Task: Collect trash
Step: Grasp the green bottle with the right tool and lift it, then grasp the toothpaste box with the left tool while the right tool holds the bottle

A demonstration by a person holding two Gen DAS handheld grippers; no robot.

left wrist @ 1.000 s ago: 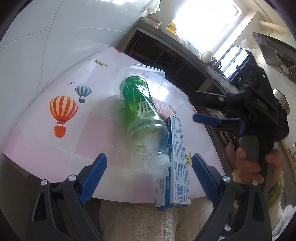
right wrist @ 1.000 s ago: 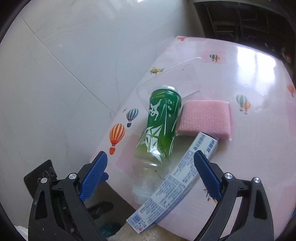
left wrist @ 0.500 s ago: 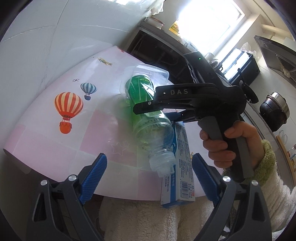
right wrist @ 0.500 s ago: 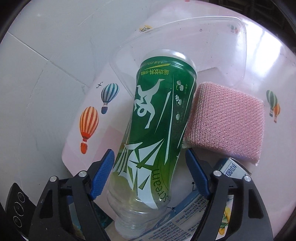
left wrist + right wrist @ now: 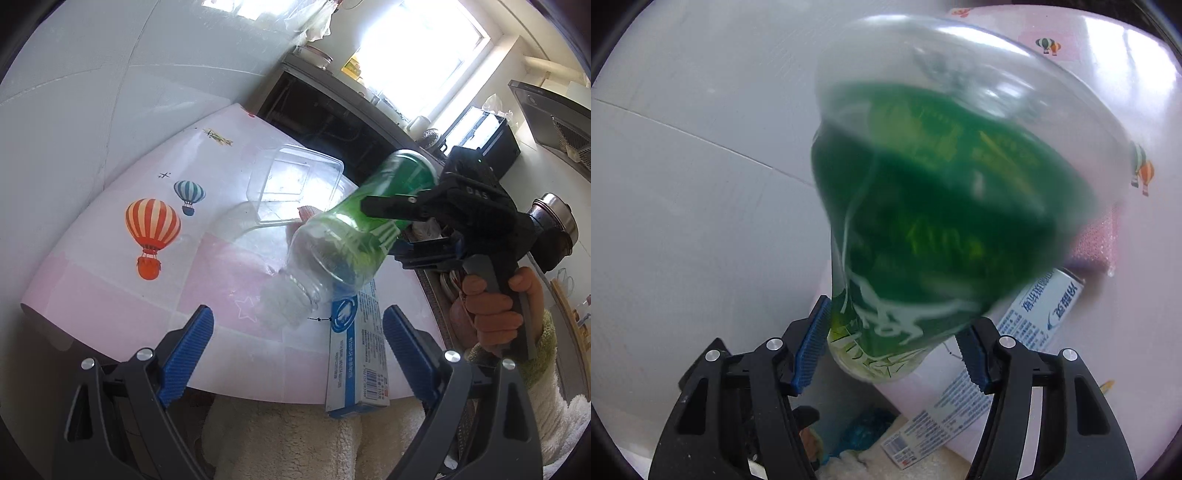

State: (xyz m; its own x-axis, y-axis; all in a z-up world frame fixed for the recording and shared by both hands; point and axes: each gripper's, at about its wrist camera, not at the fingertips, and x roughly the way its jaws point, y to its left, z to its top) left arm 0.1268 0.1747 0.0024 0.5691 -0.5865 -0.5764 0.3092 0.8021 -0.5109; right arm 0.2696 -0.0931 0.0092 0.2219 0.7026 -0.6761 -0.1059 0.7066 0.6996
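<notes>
Lifted since 1 second ago, the bottle now hangs tilted above the table's near edge — my right claw has just closed on it, neck toward my open, empty left claw.

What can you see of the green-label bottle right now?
The bottle is clear plastic with a green printed sleeve bearing white markings and looks empty. It is off the table, tilted, its capless neck pointing down toward the left wrist camera and its base up and away. The right claw has just been closing and now clamps it on the sleeve. Nothing else visibly touches it. It shows motion blur.
</notes>
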